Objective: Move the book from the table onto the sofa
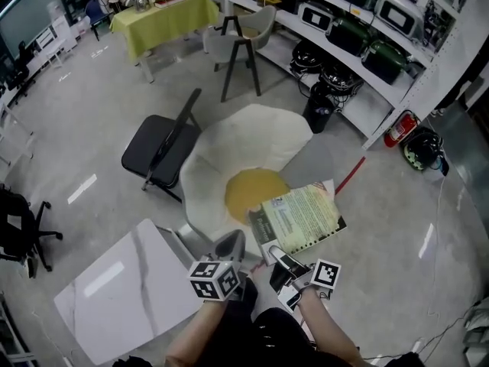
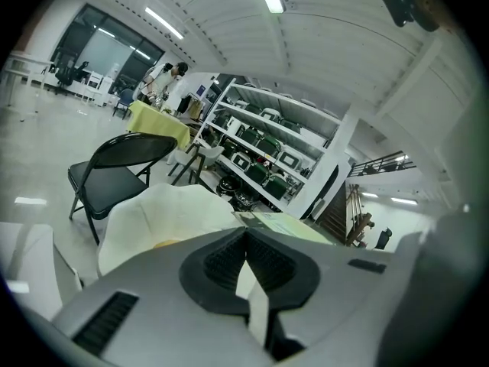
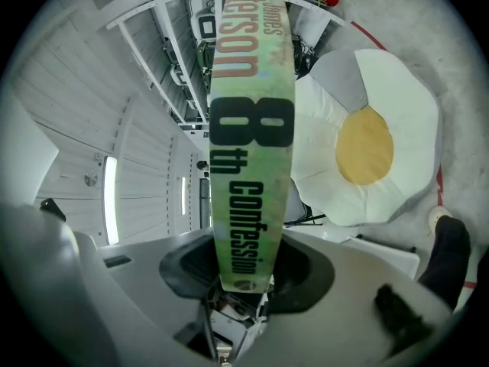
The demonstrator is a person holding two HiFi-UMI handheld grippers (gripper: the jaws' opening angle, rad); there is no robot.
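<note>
The book point(image 1: 298, 216), with a pale green cover, hangs flat over the near right edge of the fried-egg-shaped sofa point(image 1: 252, 140), close to its yellow centre. My right gripper point(image 1: 280, 254) is shut on the book's near corner. In the right gripper view the green spine point(image 3: 252, 113) runs up from between the jaws of the right gripper point(image 3: 244, 277), with the sofa point(image 3: 382, 151) below to the right. My left gripper point(image 1: 233, 245) hangs beside it with its jaws together and nothing in them. From the left gripper point(image 2: 246, 239) I see the sofa point(image 2: 176, 209) and the book's edge point(image 2: 286, 224) ahead.
A black folding chair point(image 1: 157, 147) stands left of the sofa. The white marble table point(image 1: 126, 285) is at my lower left. Shelves of appliances point(image 1: 359, 29) line the back right, with a fire extinguisher point(image 1: 399, 128) at their foot. A grey chair point(image 1: 244, 40) and a yellow-green table point(image 1: 164, 17) stand farther back.
</note>
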